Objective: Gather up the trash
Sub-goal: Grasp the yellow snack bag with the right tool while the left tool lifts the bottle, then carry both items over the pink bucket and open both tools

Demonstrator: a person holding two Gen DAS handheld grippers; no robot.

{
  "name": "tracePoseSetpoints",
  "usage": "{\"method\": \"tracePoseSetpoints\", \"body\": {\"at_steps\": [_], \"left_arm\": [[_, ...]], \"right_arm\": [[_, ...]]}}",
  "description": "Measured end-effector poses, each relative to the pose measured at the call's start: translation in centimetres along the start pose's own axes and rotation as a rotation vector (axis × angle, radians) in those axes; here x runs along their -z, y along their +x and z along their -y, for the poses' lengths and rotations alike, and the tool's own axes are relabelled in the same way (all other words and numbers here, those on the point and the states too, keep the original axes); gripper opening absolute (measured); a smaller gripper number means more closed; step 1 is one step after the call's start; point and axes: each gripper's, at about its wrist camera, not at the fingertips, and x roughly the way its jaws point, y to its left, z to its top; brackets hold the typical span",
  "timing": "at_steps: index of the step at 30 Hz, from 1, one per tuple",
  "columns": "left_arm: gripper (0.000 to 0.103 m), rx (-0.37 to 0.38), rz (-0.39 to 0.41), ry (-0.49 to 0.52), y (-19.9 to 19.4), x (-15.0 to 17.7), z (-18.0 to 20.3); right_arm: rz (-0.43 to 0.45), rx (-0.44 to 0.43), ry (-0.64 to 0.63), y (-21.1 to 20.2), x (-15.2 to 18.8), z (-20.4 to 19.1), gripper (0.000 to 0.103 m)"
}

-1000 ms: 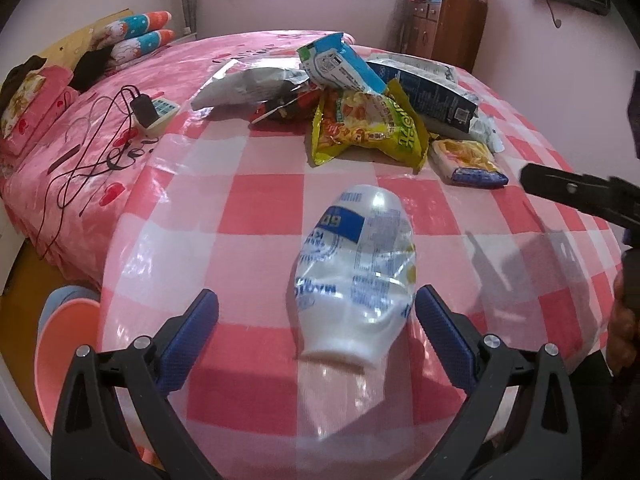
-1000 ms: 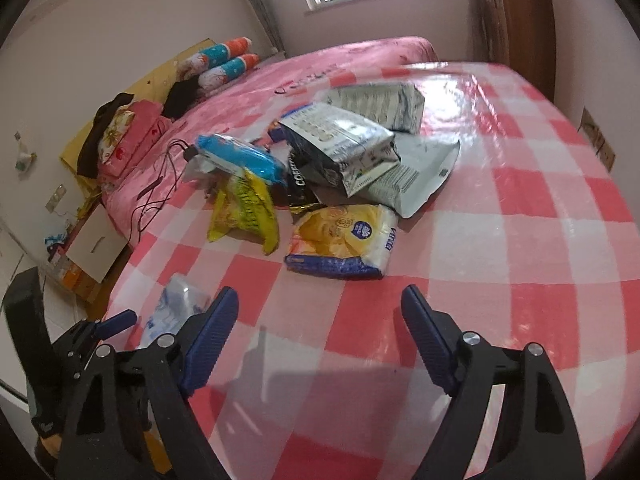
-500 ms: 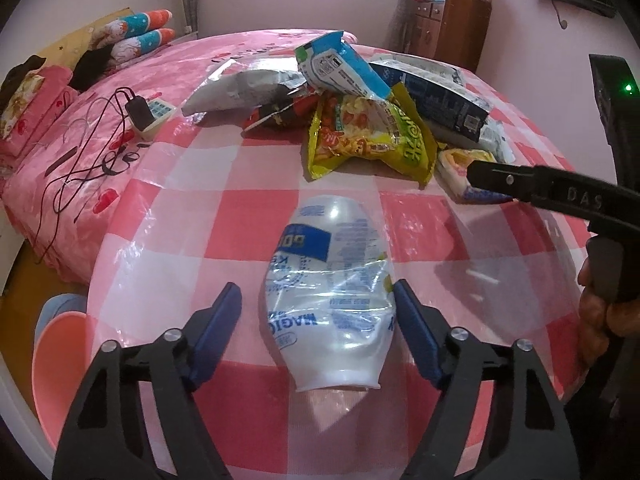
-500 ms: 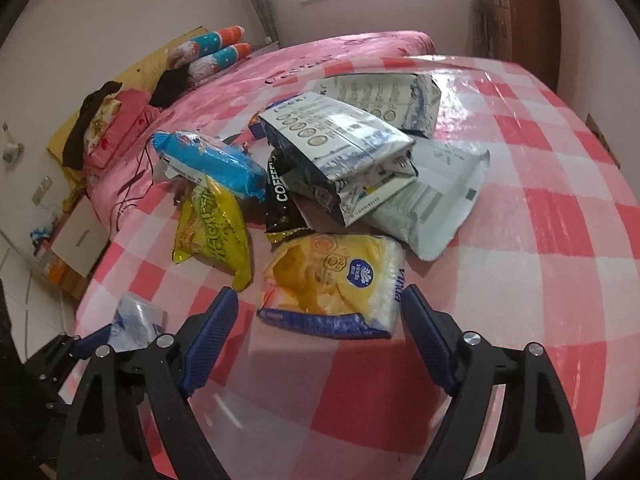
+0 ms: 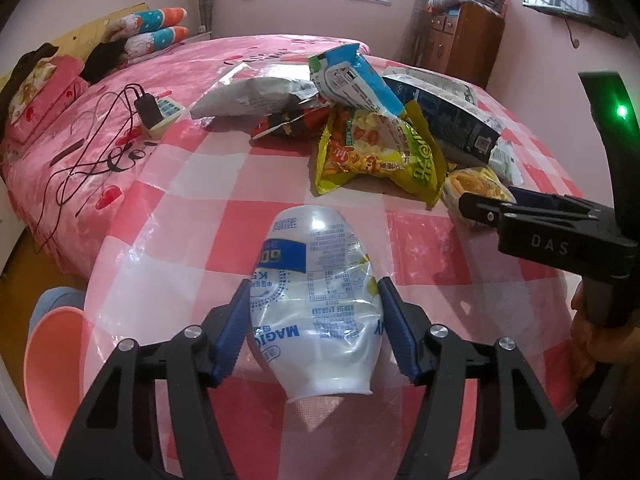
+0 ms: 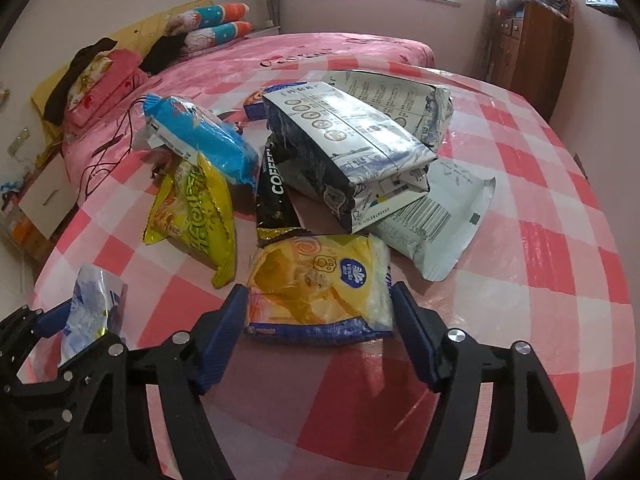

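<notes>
A crushed clear plastic bottle (image 5: 316,292) with a blue and white label lies on the pink checked table cover (image 5: 192,208). My left gripper (image 5: 313,284) has its blue pads against both sides of the bottle, and its jaws are closing. A yellow snack packet (image 6: 316,288) lies flat between the jaws of my right gripper (image 6: 318,286). Those jaws are closing too, with the pads just at the packet's edges. Behind it is a heap of wrappers: a yellow-green bag (image 6: 196,216), a blue packet (image 6: 200,140), a black coffee sachet (image 6: 276,196) and a large grey bag (image 6: 344,152).
A pink basin (image 5: 48,352) stands on the floor at the table's left edge. A power strip with a charger and cables (image 5: 158,114) lies on the pink bed. A wooden cabinet (image 6: 532,52) stands at the back right. A hand (image 5: 592,332) holds the right gripper.
The left jaws have narrowed from wide open onto the bottle's sides. The right gripper moved forward to the yellow packet, and its jaws have narrowed around it.
</notes>
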Motion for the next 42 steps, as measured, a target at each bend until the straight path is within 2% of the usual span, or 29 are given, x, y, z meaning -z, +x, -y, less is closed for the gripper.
{"method": "tracePoseSetpoints", "body": {"at_steps": [7, 12, 20, 27, 34, 42], "left_arm": [[0.063, 0.029, 0.017, -0.038, -0.7, 0.1, -0.7], [0.063, 0.038, 0.044, -0.054, -1.6, 0.1, -1.3], [0.063, 0.045, 0.083, -0.081, -3.0, 0.3, -2.4], [0.063, 0.045, 0.111, -0.108, -4.3, 0.5, -3.9], [0.063, 0.012, 0.144, -0.152, -6.2, 1.2, -6.4], [0.063, -0.104, 0.175, -0.246, -9.0, 3.1, -12.4]], "right_arm": [[0.021, -0.011, -0.018, -0.9, 0.6, 0.0, 0.063], [0.045, -0.034, -0.019, -2.2, 0.8, -0.1, 0.051], [0.052, -0.087, 0.0, -3.4, 1.5, -0.5, 0.045], [0.073, -0.137, -0.009, -5.0, 1.4, -2.3, 0.042], [0.072, -0.247, -0.045, -6.1, 0.6, -5.7, 0.042], [0.031, -0.472, -0.166, -6.6, -0.6, -14.3, 0.042]]}}
